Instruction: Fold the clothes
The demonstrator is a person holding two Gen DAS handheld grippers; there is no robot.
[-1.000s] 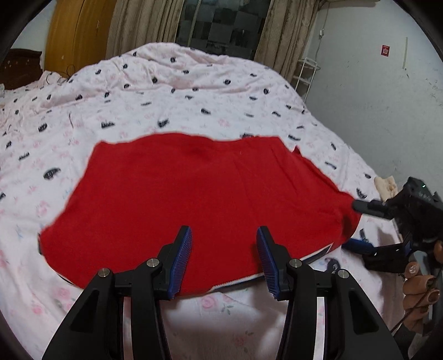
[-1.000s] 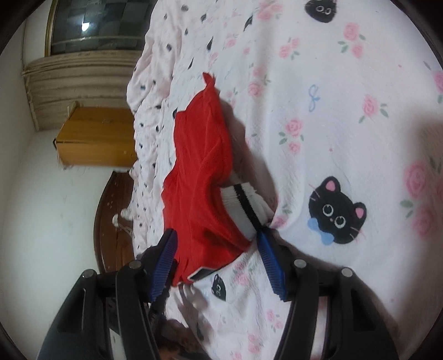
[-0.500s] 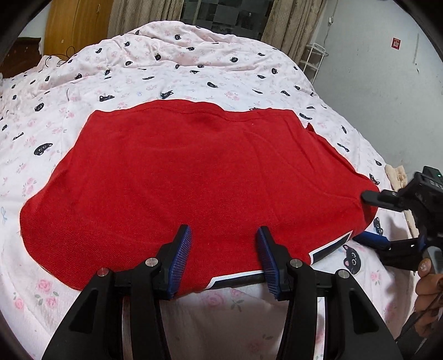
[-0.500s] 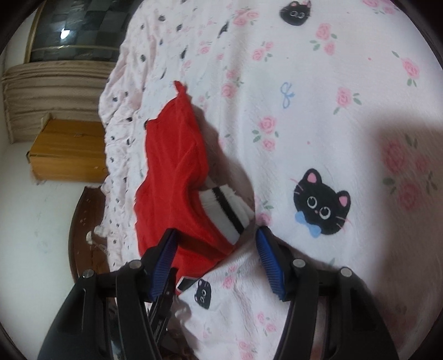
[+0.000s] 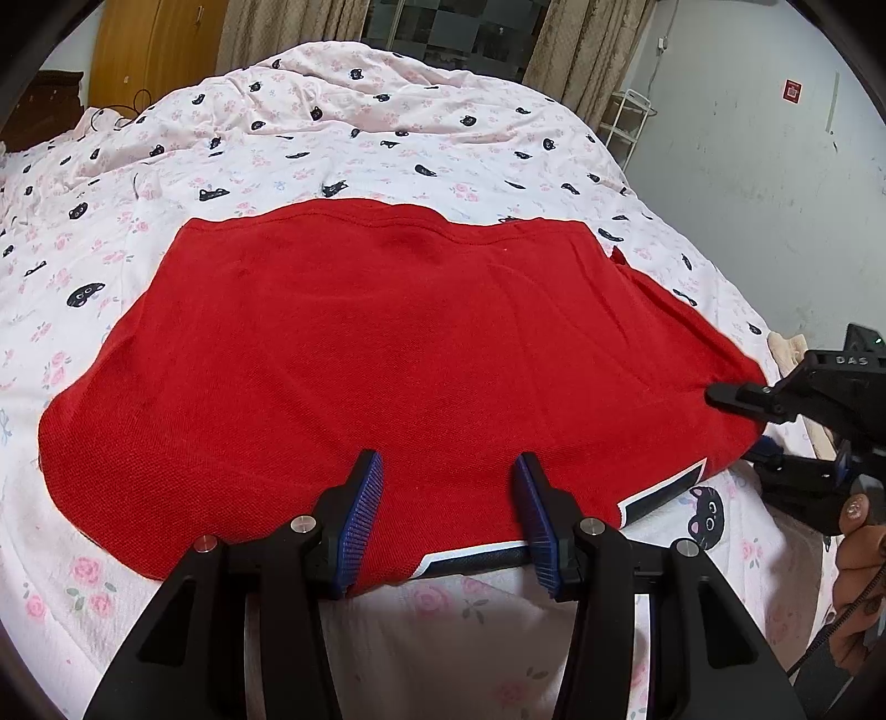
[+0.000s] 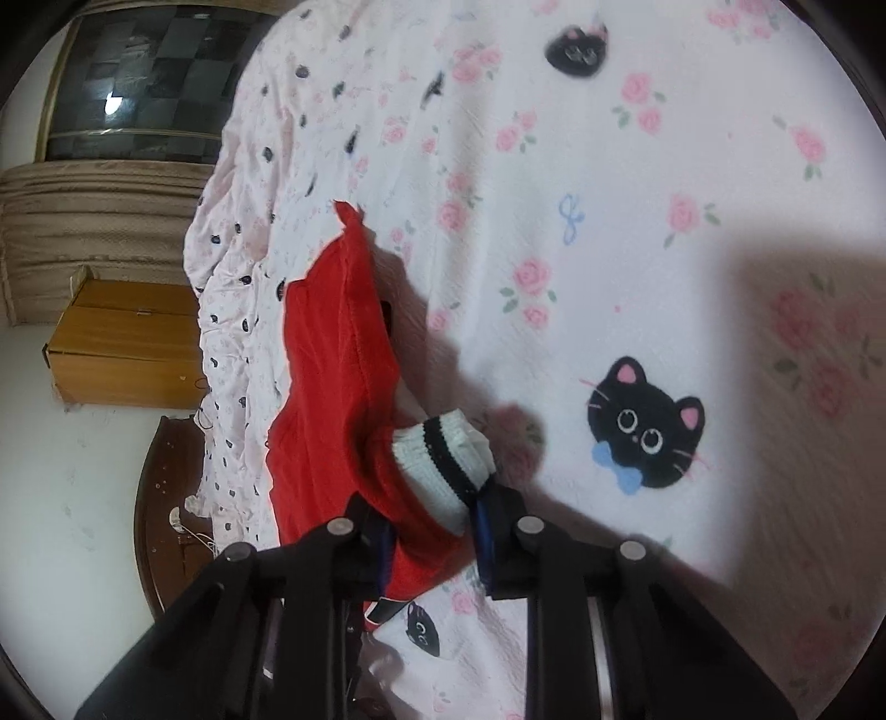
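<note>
A red garment lies spread flat on the cat-print bed sheet, its near hem trimmed in white and navy. My left gripper hovers open at that near hem, its blue pads apart with flat cloth beneath them. At the garment's right end, my right gripper is closing its jaws on the sleeve. In the right wrist view the red sleeve and its white cuff with a black stripe fill the gap of the right gripper, and the pads press on the bunched cloth.
A person's hand holds the right gripper at the bed's right edge. A beige cloth lies beside it. A white wire rack and a grey wall stand to the right, with a wooden wardrobe and curtains behind the bed.
The right gripper's jaws have narrowed from wide apart onto the sleeve and cuff, bunching the cloth. The left gripper keeps the same opening at the hem.
</note>
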